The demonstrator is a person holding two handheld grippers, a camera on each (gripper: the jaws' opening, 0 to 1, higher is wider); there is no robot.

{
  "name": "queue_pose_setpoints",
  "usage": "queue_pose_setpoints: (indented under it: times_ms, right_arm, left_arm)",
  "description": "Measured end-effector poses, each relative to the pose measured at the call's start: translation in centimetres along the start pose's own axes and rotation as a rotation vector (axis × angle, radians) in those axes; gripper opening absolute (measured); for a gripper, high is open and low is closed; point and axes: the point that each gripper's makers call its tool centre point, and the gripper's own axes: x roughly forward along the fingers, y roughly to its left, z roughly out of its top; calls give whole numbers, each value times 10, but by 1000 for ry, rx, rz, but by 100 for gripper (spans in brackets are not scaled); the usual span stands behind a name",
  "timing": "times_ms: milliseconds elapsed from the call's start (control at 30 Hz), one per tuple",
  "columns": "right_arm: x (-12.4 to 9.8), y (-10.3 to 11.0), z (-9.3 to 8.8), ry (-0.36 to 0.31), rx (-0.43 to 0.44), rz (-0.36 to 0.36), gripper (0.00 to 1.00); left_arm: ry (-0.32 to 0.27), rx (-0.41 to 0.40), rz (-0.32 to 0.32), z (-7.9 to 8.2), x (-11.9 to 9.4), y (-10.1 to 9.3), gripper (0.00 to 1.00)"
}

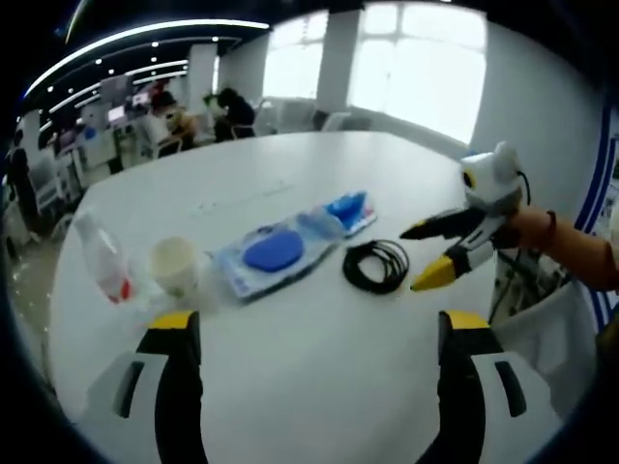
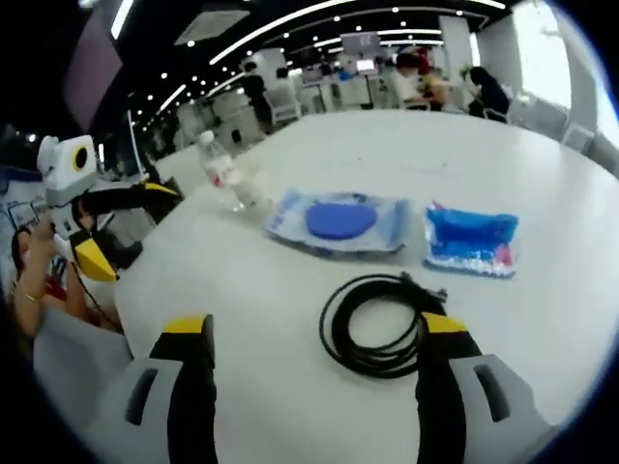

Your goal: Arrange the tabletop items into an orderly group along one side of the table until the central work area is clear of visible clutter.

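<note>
One white bench [image 1: 319, 358] carries five things: one coiled black cable [image 2: 379, 324], one clear packet with a blue disc [image 2: 338, 221], one blue packet [image 2: 471, 241], one clear plastic bottle [image 2: 219, 170], and one pale cup [image 1: 176, 264].

A large white table [image 1: 290, 367] carries five things in a loose row: a clear plastic bottle [image 1: 104, 259] lying near one edge, a pale cup [image 1: 175, 264] beside it, a clear packet holding a blue disc [image 1: 273, 251], a smaller blue packet [image 1: 348, 208], and a coiled black cable [image 1: 376, 265].
</note>
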Motion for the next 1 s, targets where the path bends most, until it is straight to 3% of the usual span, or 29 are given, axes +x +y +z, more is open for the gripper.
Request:
queue_pose_setpoints:
  times_ms: [267, 533, 800, 1000]
  right_arm:
    - [-33, 10, 15, -72, -8, -40, 98]
    - [-63, 27, 18, -113, -35, -62, 99]
    - [-84, 44, 9, -123, -47, -78, 99]
    - [-92, 57, -5, -100, -67, -80, 99]
  left_arm:
    - [-24, 10, 3, 1, -17, -9, 99]
    - [-30, 18, 28, -10, -41, -14, 99]
    - [-93, 13, 55, -16, -69, -20, 99]
    - [-52, 20, 74, -33, -78, -25, 99]
